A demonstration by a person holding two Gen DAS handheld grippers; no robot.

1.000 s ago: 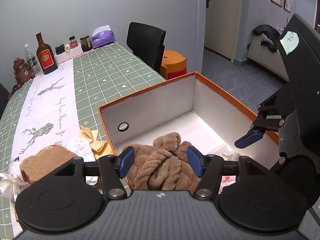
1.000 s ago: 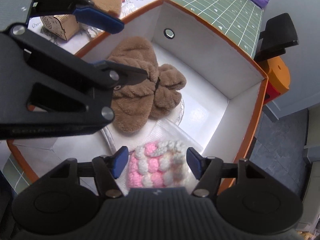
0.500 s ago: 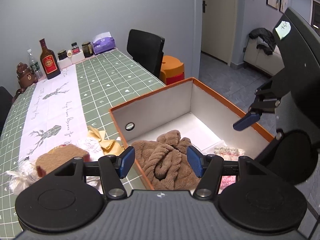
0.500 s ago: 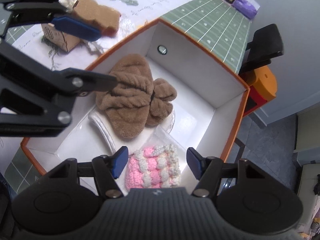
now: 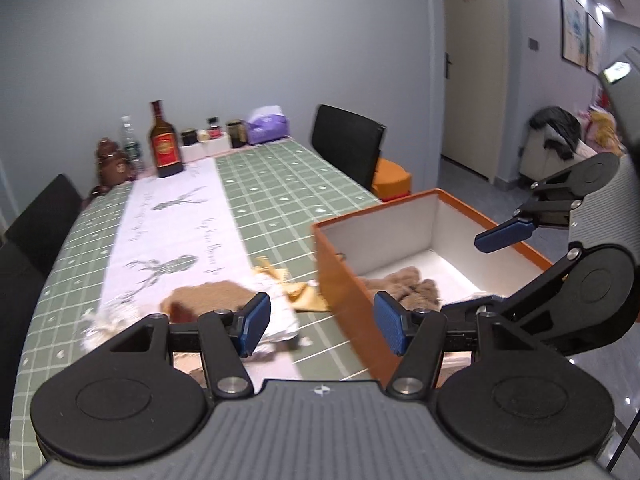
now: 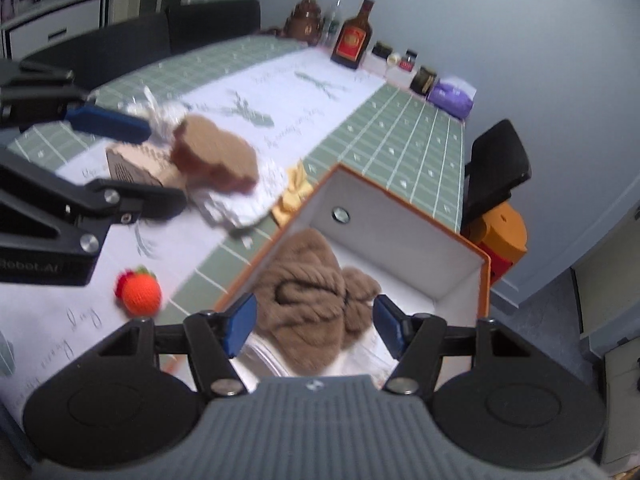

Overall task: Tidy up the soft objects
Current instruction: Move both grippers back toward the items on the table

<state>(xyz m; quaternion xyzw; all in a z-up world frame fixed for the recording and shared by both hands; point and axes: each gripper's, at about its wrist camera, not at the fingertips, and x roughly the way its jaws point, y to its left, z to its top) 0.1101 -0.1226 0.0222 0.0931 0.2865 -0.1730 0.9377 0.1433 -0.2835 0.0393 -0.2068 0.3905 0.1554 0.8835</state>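
An orange box with white inner walls [image 5: 400, 220] [image 6: 400, 228] stands on the table's right side. A brown fluffy soft item [image 6: 308, 292] [image 5: 408, 284] lies inside it. A brown soft toy [image 6: 216, 156] [image 5: 212, 296] lies on crinkled white wrapping left of the box, beside a yellow cloth [image 5: 300, 292] [image 6: 294, 196]. An orange knitted strawberry [image 6: 140, 290] sits on the runner. My left gripper [image 5: 322, 324] is open and empty, above the table left of the box. My right gripper [image 6: 314, 324] is open and empty above the box's near end.
The long table [image 5: 280, 184] has a green checked cloth and a white runner. Bottles, jars and a purple tissue pack [image 5: 266, 124] stand at its far end. Black chairs [image 5: 348, 144] flank it. A perforated cardboard box [image 6: 136, 164] sits by the toy.
Both grippers have pulled up and back out of the box. The left one has swung left over the table. The pink and white knitted item is no longer in view.
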